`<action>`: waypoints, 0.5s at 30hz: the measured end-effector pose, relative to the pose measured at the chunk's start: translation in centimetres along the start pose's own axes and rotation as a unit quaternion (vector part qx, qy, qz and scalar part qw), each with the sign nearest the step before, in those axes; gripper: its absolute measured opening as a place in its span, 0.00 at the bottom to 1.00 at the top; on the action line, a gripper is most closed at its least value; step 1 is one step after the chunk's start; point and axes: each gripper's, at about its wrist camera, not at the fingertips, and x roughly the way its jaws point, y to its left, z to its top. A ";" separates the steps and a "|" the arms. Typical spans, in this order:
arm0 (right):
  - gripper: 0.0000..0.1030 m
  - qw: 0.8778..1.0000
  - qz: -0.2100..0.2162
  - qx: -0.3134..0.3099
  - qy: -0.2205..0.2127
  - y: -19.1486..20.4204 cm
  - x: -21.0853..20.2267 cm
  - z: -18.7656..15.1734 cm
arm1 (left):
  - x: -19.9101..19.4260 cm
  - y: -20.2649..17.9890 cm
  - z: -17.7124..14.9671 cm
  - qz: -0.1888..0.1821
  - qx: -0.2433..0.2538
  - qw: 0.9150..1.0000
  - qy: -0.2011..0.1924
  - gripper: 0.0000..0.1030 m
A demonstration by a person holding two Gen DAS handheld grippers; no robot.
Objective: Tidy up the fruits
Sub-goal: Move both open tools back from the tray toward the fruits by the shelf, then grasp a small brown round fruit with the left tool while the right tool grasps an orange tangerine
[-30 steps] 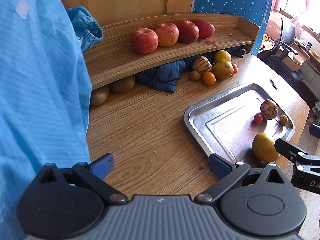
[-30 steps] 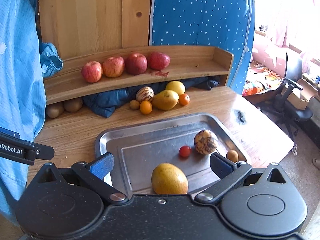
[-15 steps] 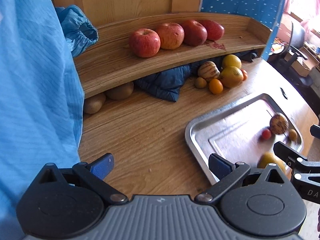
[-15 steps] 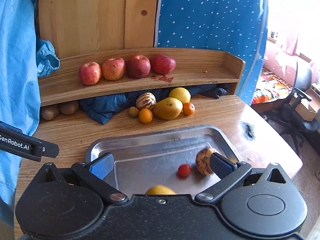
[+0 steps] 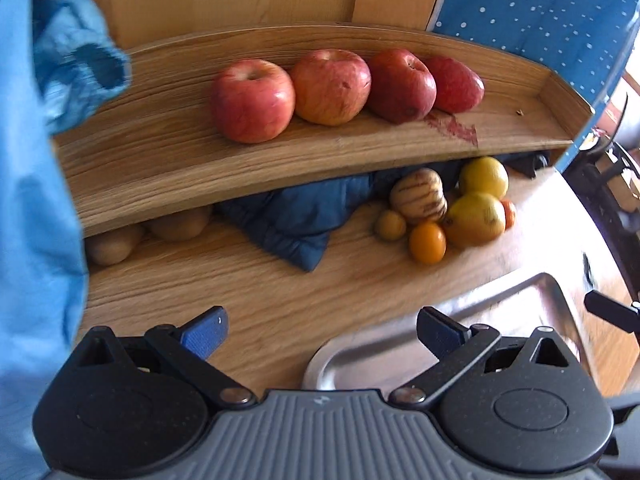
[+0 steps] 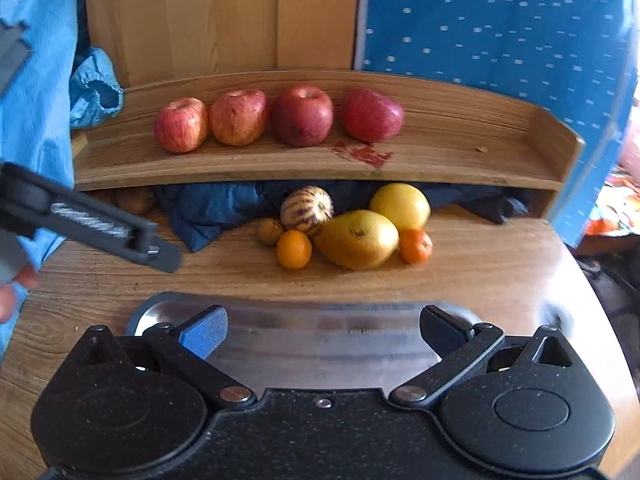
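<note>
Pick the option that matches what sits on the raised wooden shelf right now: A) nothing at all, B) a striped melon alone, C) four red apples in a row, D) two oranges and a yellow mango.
C: four red apples sit side by side on the raised wooden shelf, while the oranges, mango and striped melon lie on the tabletop below it.
</note>
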 end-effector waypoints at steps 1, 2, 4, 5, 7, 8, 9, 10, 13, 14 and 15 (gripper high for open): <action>0.98 1.000 0.013 -0.003 0.001 -0.5 0.5 0.3 | 0.6 -0.4 0.5 0.000 -0.002 1.000 0.002 0.99; 0.96 1.000 0.027 -0.006 0.005 -0.9 1.1 0.7 | 1.2 -0.8 0.9 0.000 -0.004 1.000 0.005 0.99; 0.91 0.998 0.054 -0.005 0.018 -1.7 2.4 1.3 | 2.4 -1.4 1.7 -0.001 -0.009 1.000 0.010 0.99; 0.88 0.998 0.062 -0.005 0.022 -1.9 3.0 1.4 | 3.0 -1.6 2.0 -0.001 -0.010 1.000 0.014 0.99; 0.84 0.997 0.072 -0.008 0.029 -2.2 4.1 1.7 | 3.9 -2.1 2.5 0.000 -0.014 1.000 0.017 0.99; 0.82 0.996 0.079 -0.010 0.032 -2.2 4.7 1.8 | 4.3 -2.4 2.8 0.001 -0.016 1.000 0.018 0.98; 0.81 0.996 0.084 -0.012 0.033 -2.1 5.1 1.9 | 4.6 -2.6 2.9 0.003 -0.017 1.000 0.019 0.97; 0.79 0.995 0.089 -0.015 0.035 -2.1 5.6 2.0 | 5.0 -2.8 3.1 0.004 -0.016 0.999 0.033 0.96; 0.74 0.994 0.100 -0.025 0.040 -1.9 6.7 2.1 | 5.6 -3.1 3.5 0.006 -0.021 0.999 0.034 0.94; 0.70 0.993 0.104 -0.027 0.041 -1.9 7.0 2.2 | 5.7 -3.1 3.6 0.006 -0.023 0.999 0.035 0.92; 0.69 0.993 0.107 -0.028 0.042 -1.9 7.2 2.3 | 5.8 -3.2 3.6 0.006 -0.024 0.999 0.035 0.91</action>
